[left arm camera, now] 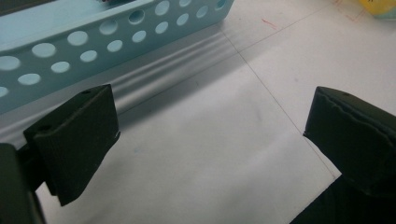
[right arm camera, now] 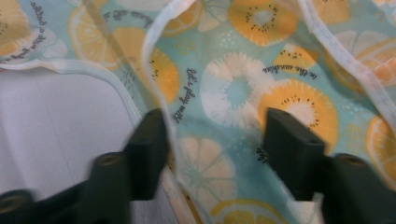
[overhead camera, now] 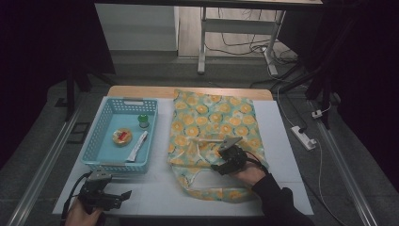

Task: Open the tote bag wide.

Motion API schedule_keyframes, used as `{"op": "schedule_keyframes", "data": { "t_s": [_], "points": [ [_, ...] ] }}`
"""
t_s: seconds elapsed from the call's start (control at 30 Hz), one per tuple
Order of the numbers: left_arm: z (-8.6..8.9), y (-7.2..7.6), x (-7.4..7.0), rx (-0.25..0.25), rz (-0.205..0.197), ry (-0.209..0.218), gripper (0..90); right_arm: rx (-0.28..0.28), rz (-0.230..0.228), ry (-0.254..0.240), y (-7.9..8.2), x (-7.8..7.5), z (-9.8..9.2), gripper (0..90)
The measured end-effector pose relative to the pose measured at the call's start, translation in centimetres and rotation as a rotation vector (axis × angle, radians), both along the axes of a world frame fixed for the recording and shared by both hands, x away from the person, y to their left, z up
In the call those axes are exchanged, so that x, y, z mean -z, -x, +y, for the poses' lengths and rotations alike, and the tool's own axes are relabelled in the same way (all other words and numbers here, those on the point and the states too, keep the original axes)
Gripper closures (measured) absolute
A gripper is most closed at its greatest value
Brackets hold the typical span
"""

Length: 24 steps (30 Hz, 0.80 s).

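— What was seen beyond the white table (overhead camera: pixel 282 141)?
— A grey floor (overhead camera: pixel 155 70) was seen, with a white desk frame (overhead camera: pixel 203 42), cables (overhead camera: pixel 244 47) and a power strip (overhead camera: pixel 303 136). The sides were left dark; a wall was perhaps hidden there.

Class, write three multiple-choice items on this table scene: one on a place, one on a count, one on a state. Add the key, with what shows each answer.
1. Where does the right claw work?
A. inside the basket
B. over the fruit-print bag
C. off the table

2. How many things lie in the blue basket?
A. one
B. three
C. six

3. How do the left claw's jaws stand?
A. apart, nothing between them
B. clamped on the basket
C. clamped on the bag

Key: 1 B, its jaws straddle the bag's printed cloth in the right gripper view. 2 B, a green-capped bottle, a round snack pack and a white tube. 3 A, bare white table shows between them.
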<state>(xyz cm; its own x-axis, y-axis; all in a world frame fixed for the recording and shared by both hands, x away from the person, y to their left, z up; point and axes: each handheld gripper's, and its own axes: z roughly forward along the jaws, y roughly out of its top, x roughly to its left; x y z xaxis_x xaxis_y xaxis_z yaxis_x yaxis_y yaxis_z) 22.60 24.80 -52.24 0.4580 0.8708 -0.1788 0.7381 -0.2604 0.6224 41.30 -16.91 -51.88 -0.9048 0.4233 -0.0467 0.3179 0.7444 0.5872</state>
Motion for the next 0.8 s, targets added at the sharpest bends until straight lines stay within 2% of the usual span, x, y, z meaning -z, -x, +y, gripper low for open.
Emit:
{"op": "schedule_keyframes", "data": {
  "t_s": [0.07,0.17,0.2,0.3,0.37,0.4,0.47,0.67,0.7,0.8],
  "points": [
    [0.0,0.0,0.0,0.000,0.001,0.000,2.9,0.003,0.009,-0.014,-0.3,0.2,-0.3,29.3],
    [0.0,0.0,0.0,0.000,0.001,-0.001,2.9,-0.003,0.004,-0.008,-0.3,0.1,-0.4,32.4],
    [0.0,0.0,0.0,0.000,0.002,-0.002,2.9,-0.021,0.005,-0.004,-0.3,0.0,-0.4,44.6],
    [0.0,0.0,0.0,-0.001,0.003,-0.006,3.0,-0.041,0.012,0.002,-0.3,-0.3,-0.5,63.0],
    [0.0,0.0,0.0,-0.001,0.003,-0.006,3.0,-0.035,0.021,-0.004,-0.5,-0.3,-0.7,72.3],
    [0.0,0.0,0.0,0.000,0.004,-0.007,3.0,-0.035,0.021,-0.004,-0.5,-0.3,-0.7,72.3],
    [0.0,-0.1,0.0,0.000,0.006,-0.007,3.1,-0.029,0.015,0.010,-0.6,-0.4,-0.7,87.0],
    [0.0,-0.1,0.0,-0.001,0.005,-0.006,3.1,-0.040,0.030,0.011,-0.8,-0.7,-0.7,90.0],
    [0.0,-0.1,0.0,-0.001,0.005,-0.006,3.1,-0.029,0.035,-0.025,-0.9,-1.2,-0.8,90.0],
    [0.0,-0.1,0.0,-0.001,0.005,-0.004,3.0,-0.017,0.033,-0.077,-1.0,-2.1,-1.0,90.0]
  ]
}}
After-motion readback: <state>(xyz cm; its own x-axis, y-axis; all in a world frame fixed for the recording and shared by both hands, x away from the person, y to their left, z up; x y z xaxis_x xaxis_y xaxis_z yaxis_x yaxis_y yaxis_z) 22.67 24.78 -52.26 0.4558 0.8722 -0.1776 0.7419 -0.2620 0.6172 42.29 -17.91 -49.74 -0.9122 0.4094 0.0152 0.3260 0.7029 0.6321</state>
